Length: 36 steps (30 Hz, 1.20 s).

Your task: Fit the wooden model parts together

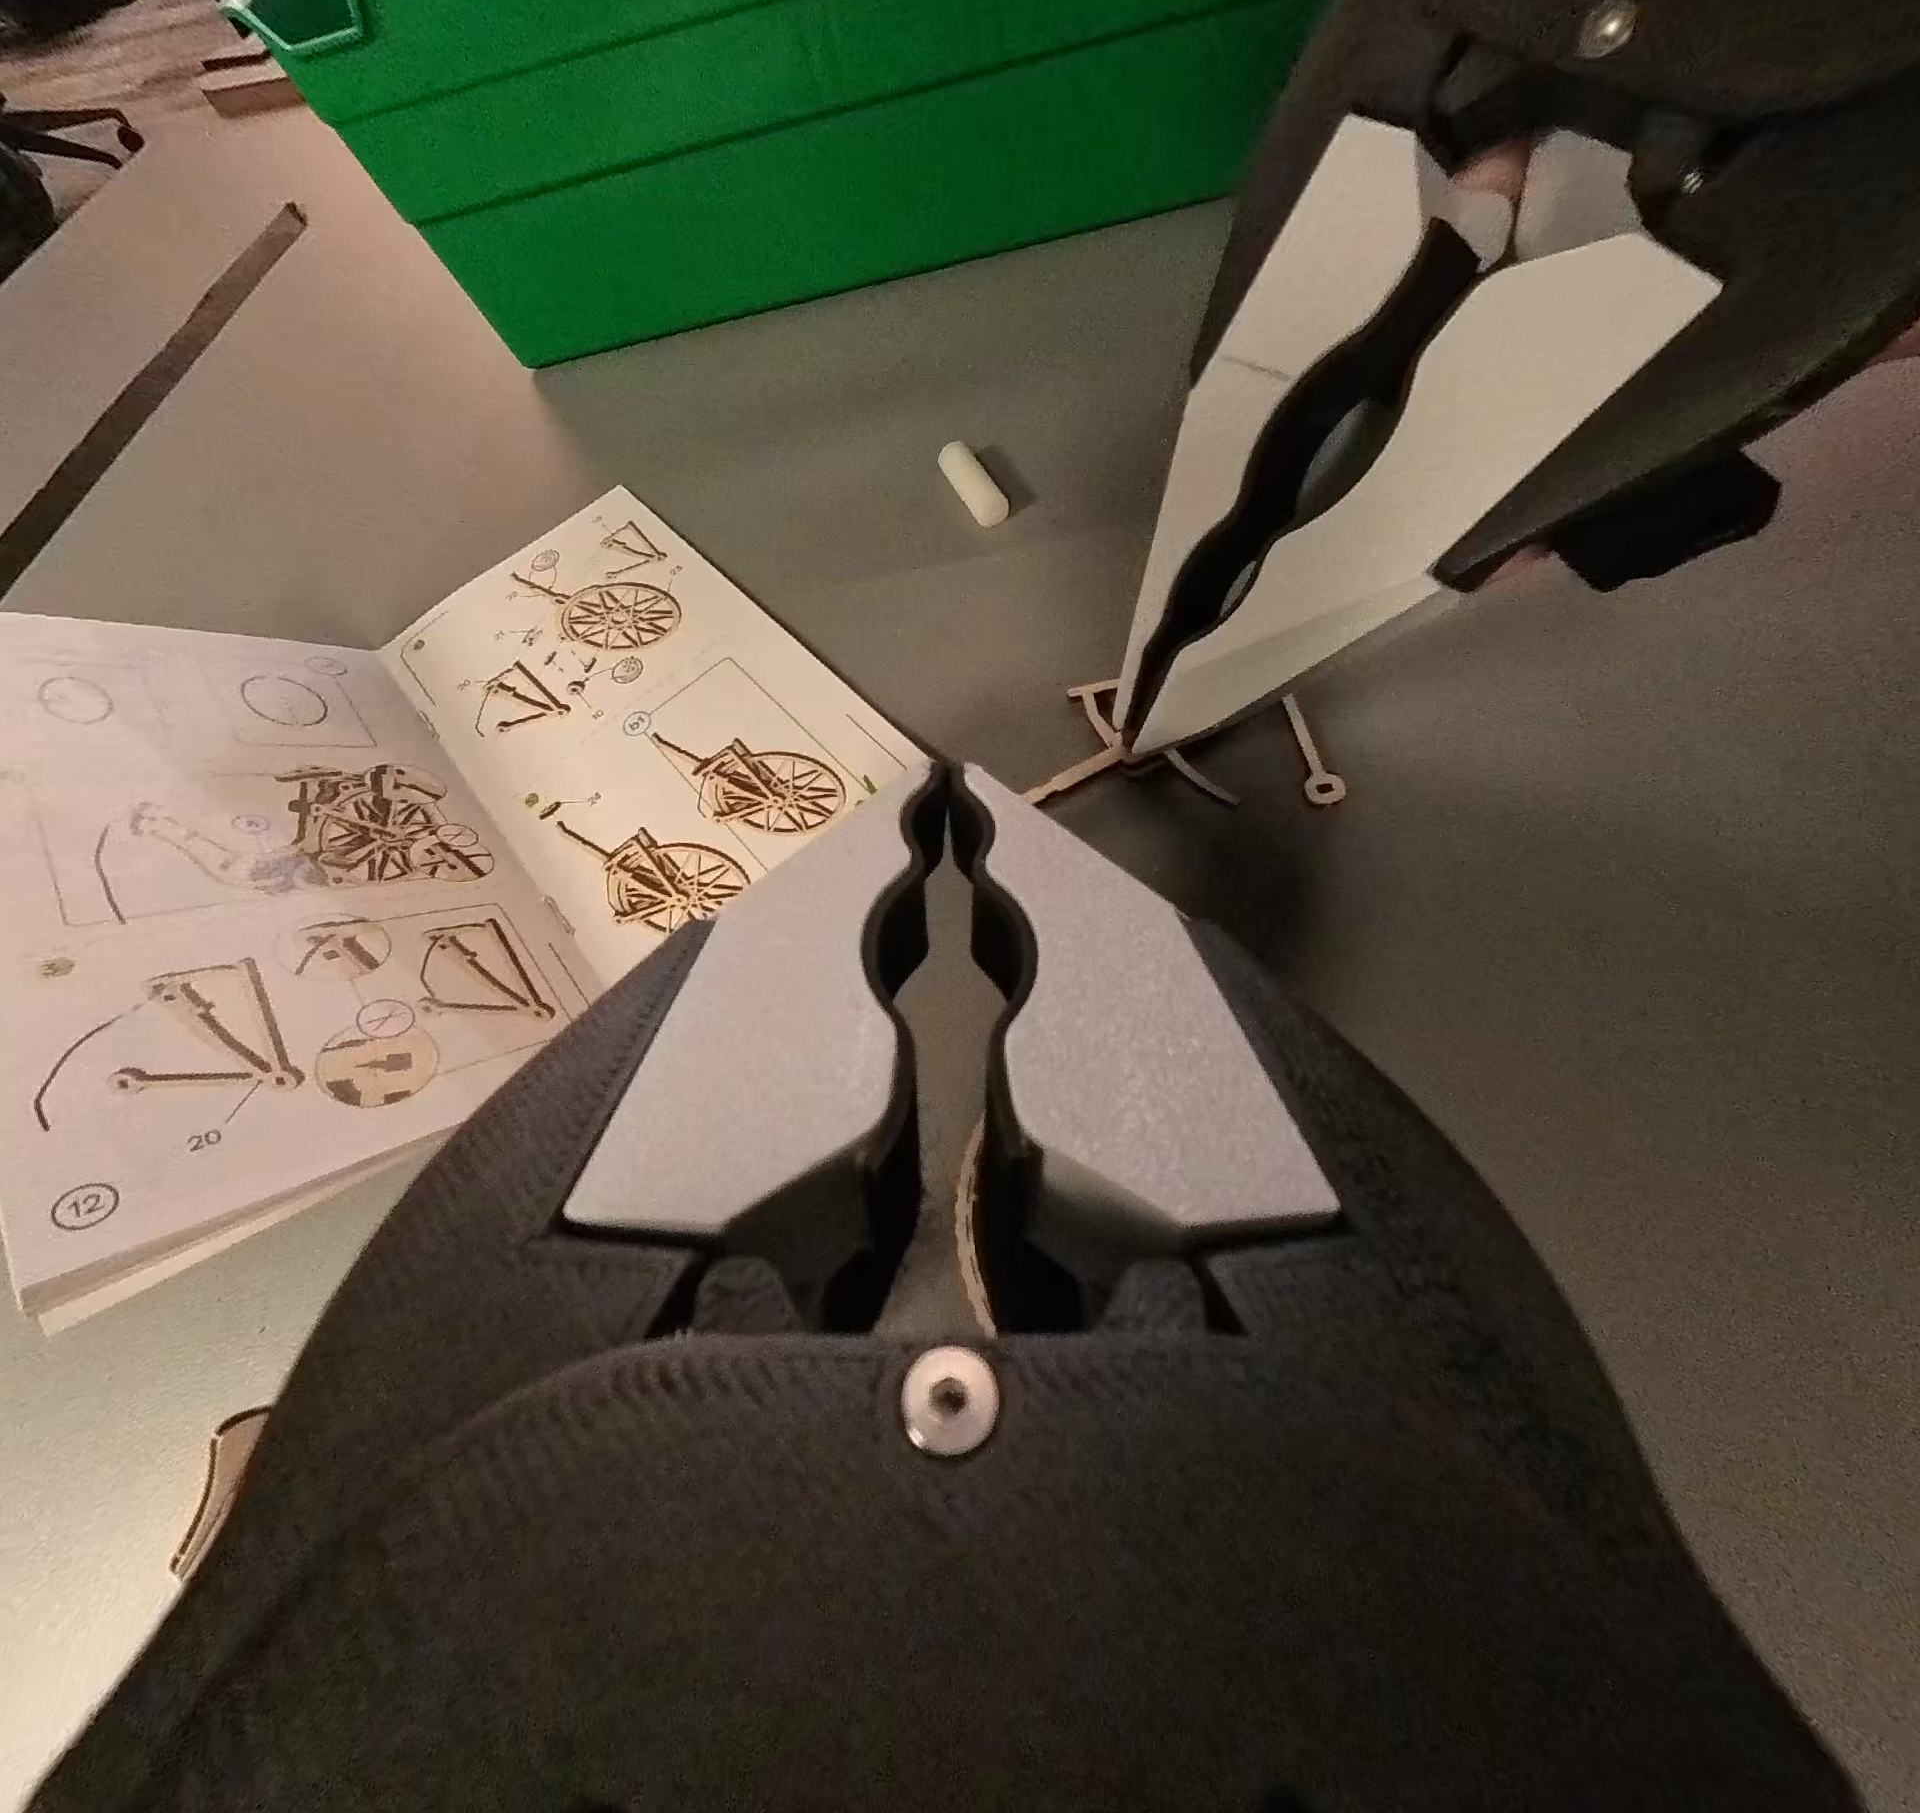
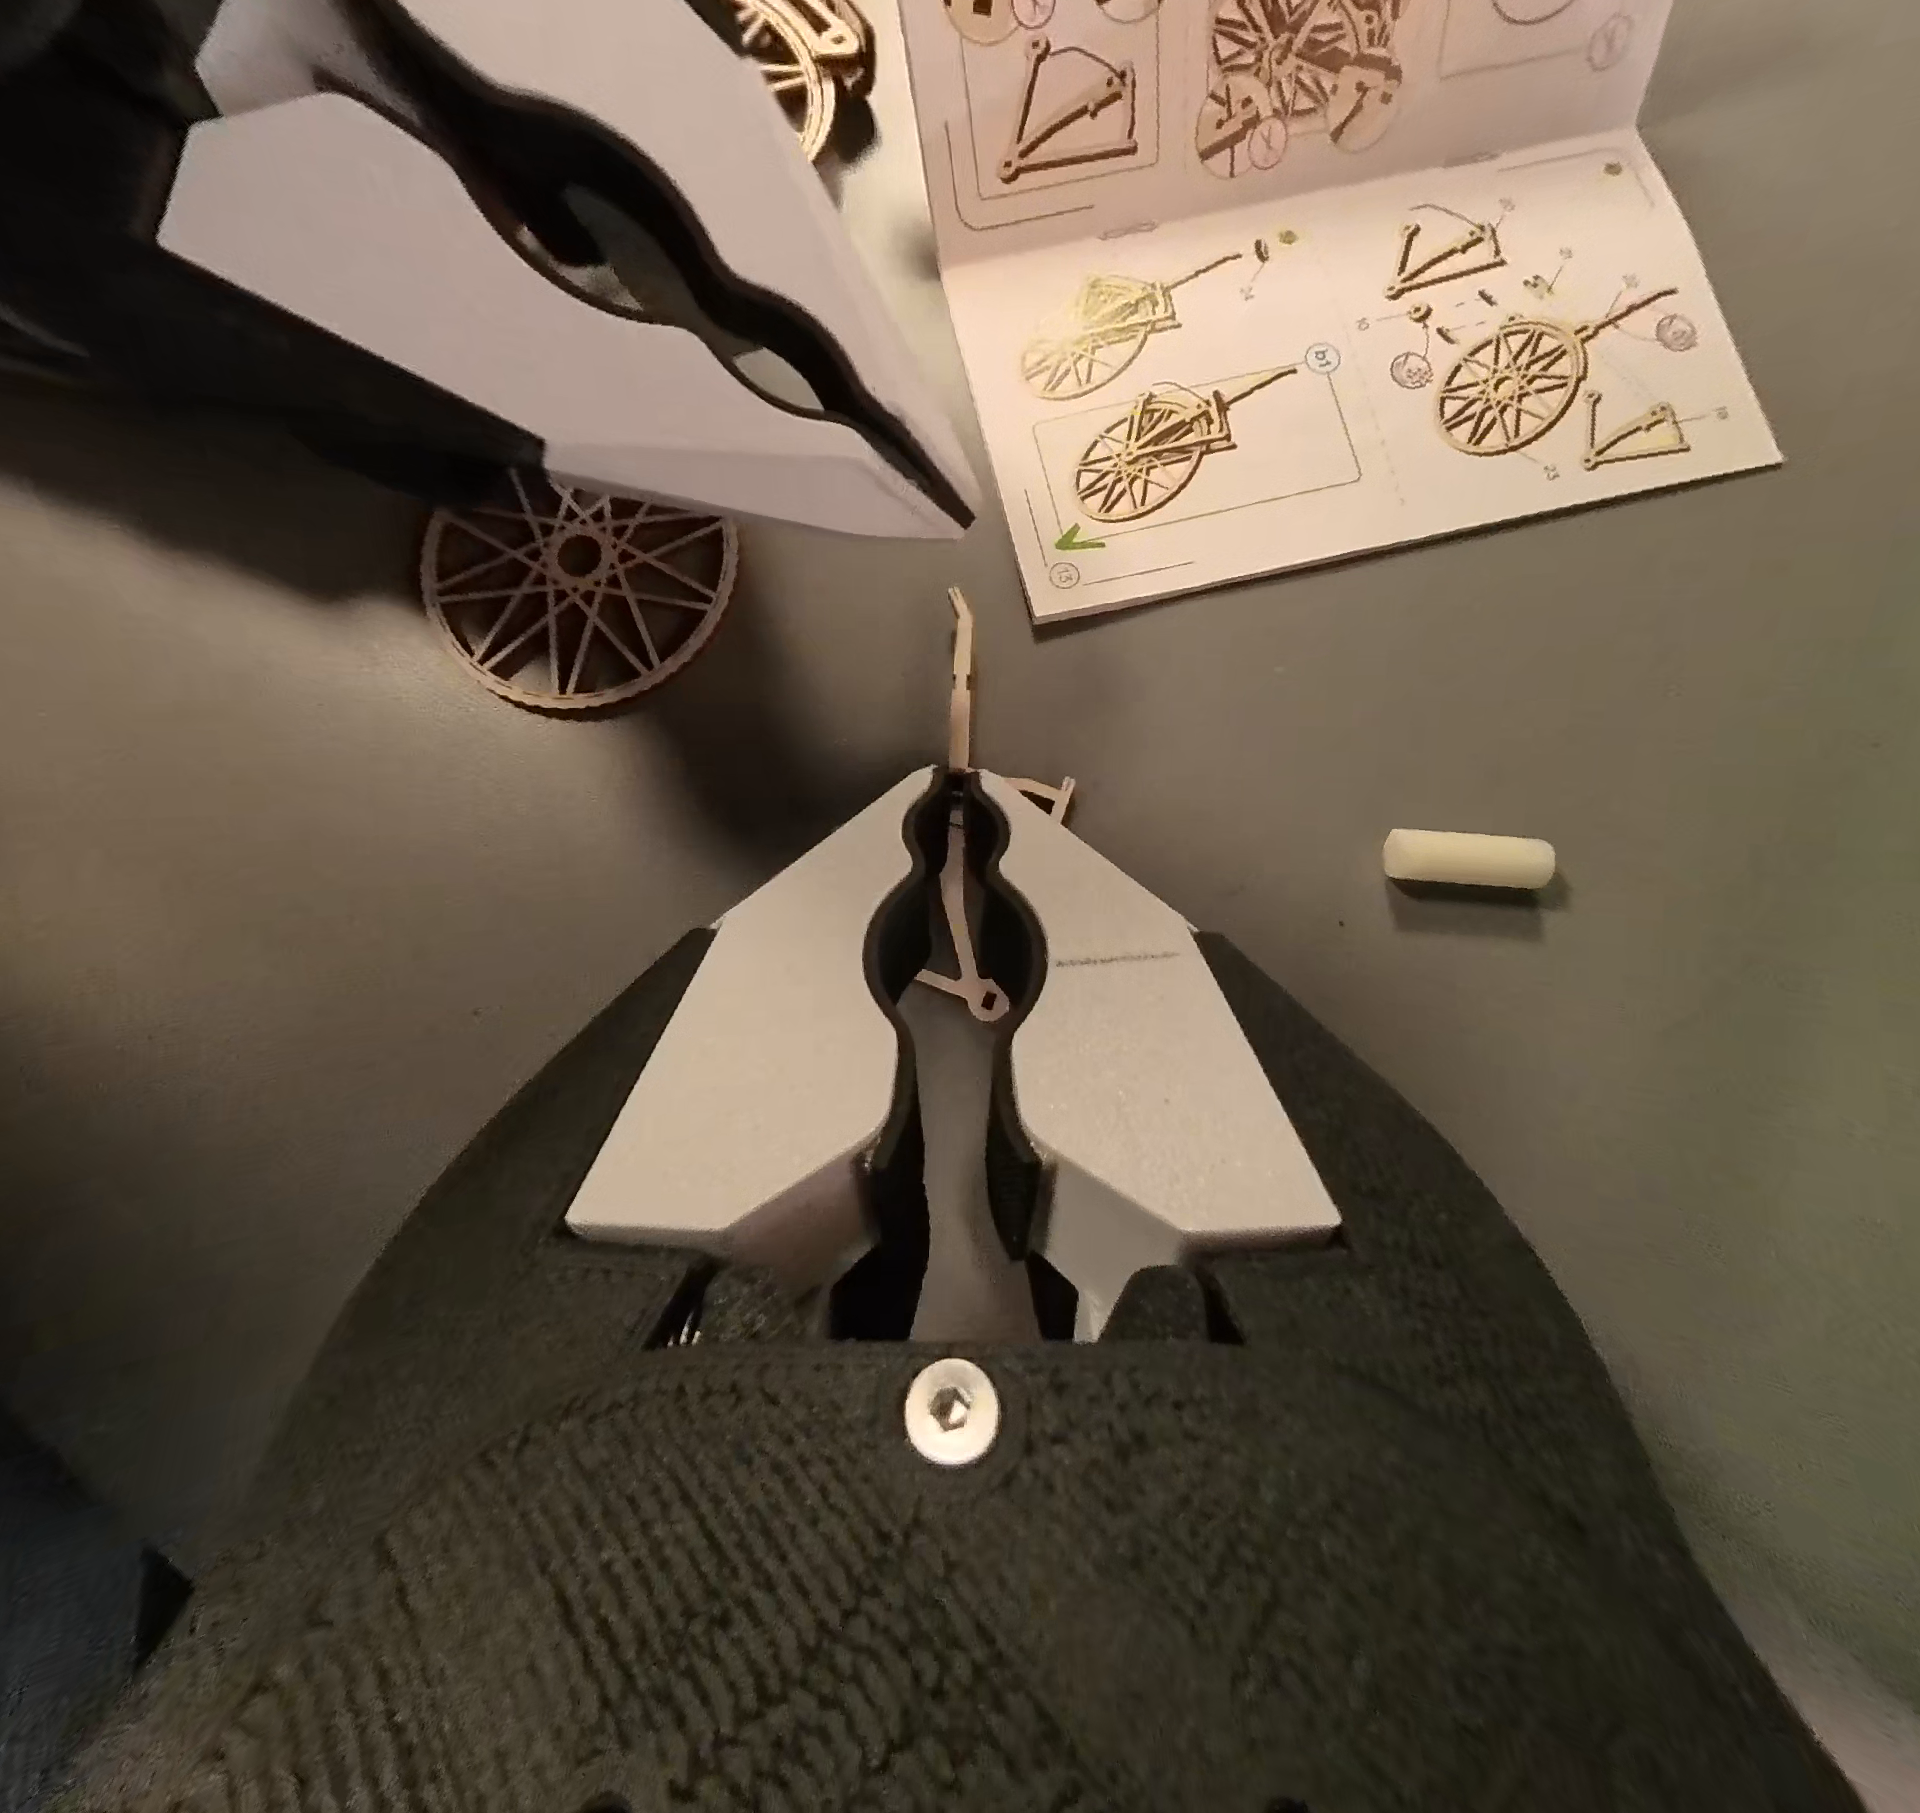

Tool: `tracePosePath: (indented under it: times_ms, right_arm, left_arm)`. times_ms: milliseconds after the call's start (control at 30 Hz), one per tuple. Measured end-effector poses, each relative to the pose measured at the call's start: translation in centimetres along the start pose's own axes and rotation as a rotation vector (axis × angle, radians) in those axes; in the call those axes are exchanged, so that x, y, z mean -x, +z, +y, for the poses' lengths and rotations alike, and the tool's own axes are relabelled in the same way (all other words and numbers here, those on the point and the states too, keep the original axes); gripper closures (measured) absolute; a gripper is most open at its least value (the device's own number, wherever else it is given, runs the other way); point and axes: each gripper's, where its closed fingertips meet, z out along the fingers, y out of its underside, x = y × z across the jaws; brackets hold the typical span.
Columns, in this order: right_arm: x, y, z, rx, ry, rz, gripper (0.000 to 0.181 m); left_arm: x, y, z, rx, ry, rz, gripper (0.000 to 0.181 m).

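The right gripper (image 2: 961,776) is clamped on a thin, flat wooden frame piece (image 2: 961,683); the left gripper (image 1: 948,776), wavy-jawed, is together, near a spoked wooden wheel (image 2: 578,600) at centre left.

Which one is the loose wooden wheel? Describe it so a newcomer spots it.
Start at the open instruction booklet on the grey table. Beyond its lower page lies the flat wooden wheel, partly shadowed by the left hand-held gripper. Unlike the thin frame piece, it is round with star-pattern spokes.
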Motion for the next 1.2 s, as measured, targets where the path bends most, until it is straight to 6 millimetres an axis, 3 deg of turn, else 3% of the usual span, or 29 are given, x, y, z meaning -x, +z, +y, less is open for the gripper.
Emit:
tracePosePath:
  times_ms: [233,533,633,767,867,1033,1200]
  right_arm:
    - [0.1,0.1,0.2,0.086,-0.123,-0.036,0.181]
    - [0.1,0.1,0.3,0.137,-0.15,-0.037,0.181]
    - [0.1,0.1,0.3,0.115,-0.123,-0.045,0.181]
    - [0.1,0.1,0.2,0.068,-0.117,-0.047,0.181]
    - [0.2,0.1,0.2,0.046,-0.109,-0.079,0.181]
    - [0.2,0.1,0.2,0.044,-0.176,-0.137,0.181]
    - [0.3,0.1,0.1,0.016,-0.185,-0.14,0.181]
  left_arm:
    - [-0.1,0.1,0.1,0.004,0.001,0.007,0.181]
    - [-0.1,0.0,-0.1,-0.008,-0.041,0.038,0.181]
    - [-1.4,-0.2,-0.5,-0.041,0.029,0.124,0.181]
    - [-2.4,-0.1,0.1,0.009,0.216,0.194,0.157]
    - [-3.2,0.5,0.9,0.066,0.311,0.273,0.159]
    - [-3.5,1.4,1.8,0.159,0.246,0.411,0.161]
    - [-3.5,1.9,1.7,0.195,0.238,0.466,0.175]
